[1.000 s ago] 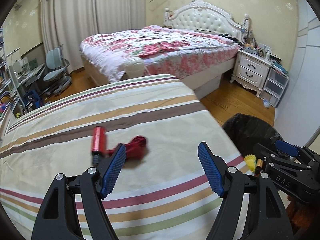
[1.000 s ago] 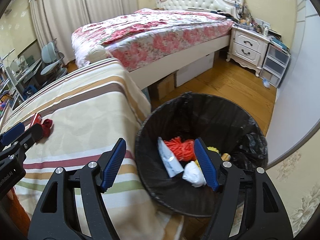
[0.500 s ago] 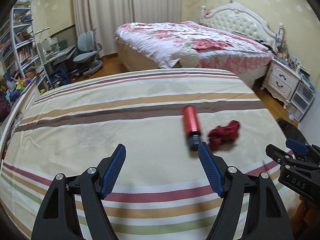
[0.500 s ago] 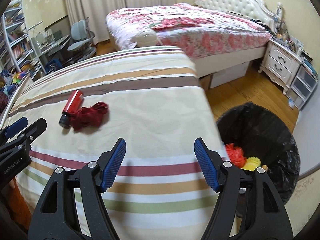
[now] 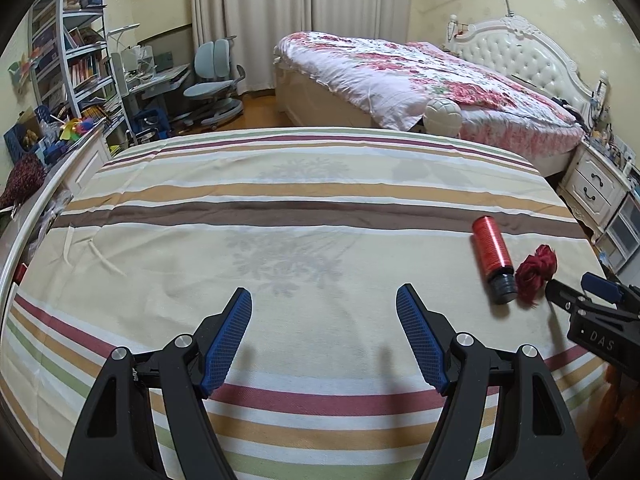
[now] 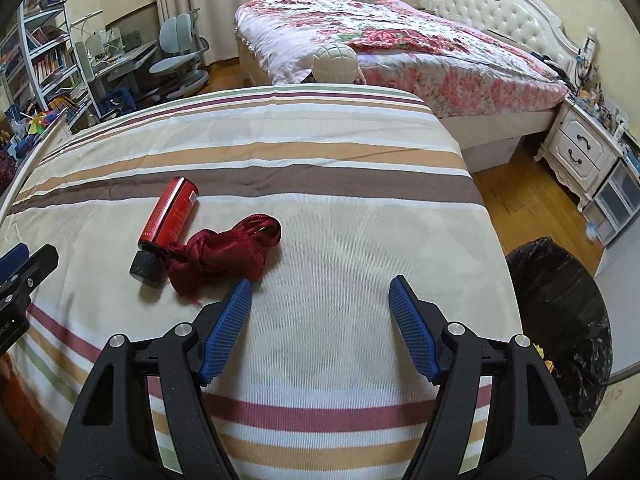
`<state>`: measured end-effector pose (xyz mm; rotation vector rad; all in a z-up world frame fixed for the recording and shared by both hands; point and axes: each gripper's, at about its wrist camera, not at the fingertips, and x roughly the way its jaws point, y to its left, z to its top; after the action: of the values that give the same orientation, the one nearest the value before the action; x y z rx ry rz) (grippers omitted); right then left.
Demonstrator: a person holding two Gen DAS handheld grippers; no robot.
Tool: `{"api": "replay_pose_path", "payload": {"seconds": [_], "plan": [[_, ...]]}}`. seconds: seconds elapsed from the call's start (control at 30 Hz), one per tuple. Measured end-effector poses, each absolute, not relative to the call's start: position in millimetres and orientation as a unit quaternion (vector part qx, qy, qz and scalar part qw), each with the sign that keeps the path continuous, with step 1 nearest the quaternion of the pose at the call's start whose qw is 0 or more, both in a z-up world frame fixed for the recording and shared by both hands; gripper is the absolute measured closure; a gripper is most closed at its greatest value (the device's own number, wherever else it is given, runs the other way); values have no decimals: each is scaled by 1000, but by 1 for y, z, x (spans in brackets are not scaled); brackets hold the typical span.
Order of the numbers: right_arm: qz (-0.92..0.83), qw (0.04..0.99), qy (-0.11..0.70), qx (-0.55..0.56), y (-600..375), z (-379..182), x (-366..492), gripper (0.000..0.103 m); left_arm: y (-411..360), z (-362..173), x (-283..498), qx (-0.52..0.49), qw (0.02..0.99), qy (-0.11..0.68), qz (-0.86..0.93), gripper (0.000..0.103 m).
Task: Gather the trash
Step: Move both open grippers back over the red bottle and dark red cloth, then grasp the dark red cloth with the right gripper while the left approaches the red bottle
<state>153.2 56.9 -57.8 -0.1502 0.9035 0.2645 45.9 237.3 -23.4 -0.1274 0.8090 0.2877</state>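
Both grippers hang over the striped bed cover (image 6: pixel 320 208) with nothing in them. Left gripper (image 5: pixel 324 340) has its blue pads wide apart. Right gripper (image 6: pixel 320 330) is wide apart too. White letters "DAS" show on the side of the right gripper in the left view.

Just past the right gripper lies a crumpled dark red cloth (image 6: pixel 224 252). It touches a red round bottle with a black cap (image 6: pixel 166 226). The bottle lies on its side. It has a small label, too tiny to read.

Off the bed's right edge stands a round bin with a black bag (image 6: pixel 560 300). A bit of yellow shows inside.
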Motion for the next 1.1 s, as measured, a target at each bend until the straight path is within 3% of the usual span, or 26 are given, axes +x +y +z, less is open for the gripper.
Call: {"api": "replay_pose_path", "payload": {"seconds": [0.77, 1.1], "plan": [[119, 901, 415, -39, 69, -35, 176, 33, 262, -30, 47, -80, 902, 400, 144, 30], [144, 887, 435, -64, 98, -51, 169, 33, 269, -29, 44, -87, 901, 399, 147, 30]]}}
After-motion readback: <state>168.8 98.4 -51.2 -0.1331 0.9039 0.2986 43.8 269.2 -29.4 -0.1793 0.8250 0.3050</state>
